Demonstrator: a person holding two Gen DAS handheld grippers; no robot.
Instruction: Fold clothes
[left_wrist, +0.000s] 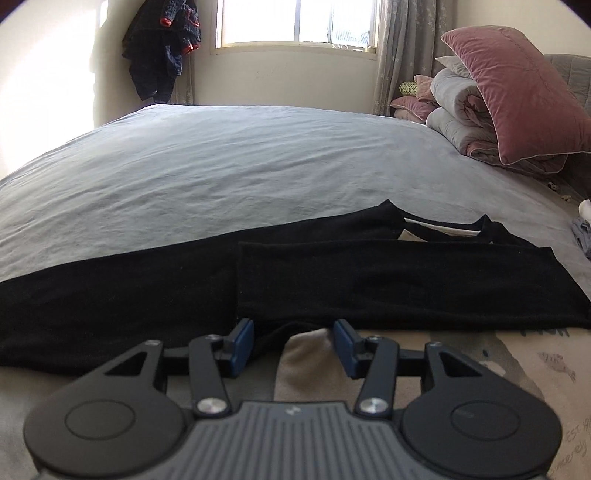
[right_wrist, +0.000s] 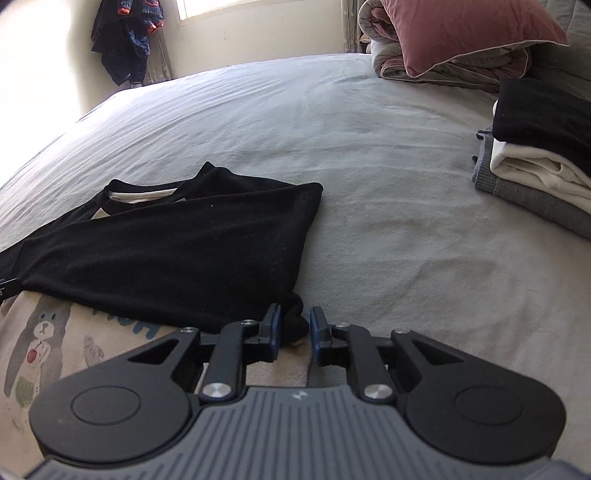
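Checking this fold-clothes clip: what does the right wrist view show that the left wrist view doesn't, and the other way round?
Only the right wrist view: a stack of folded clothes, black on white on grey, at the bed's right side; also the right gripper, jaws apart with a bunched corner of black cloth between them.

Only the left wrist view: the window, and the left gripper, open just short of the garment's near edge.

Both: the black garment on the grey bedsheet, the pink pillow, and the dark clothes hanging in the corner.
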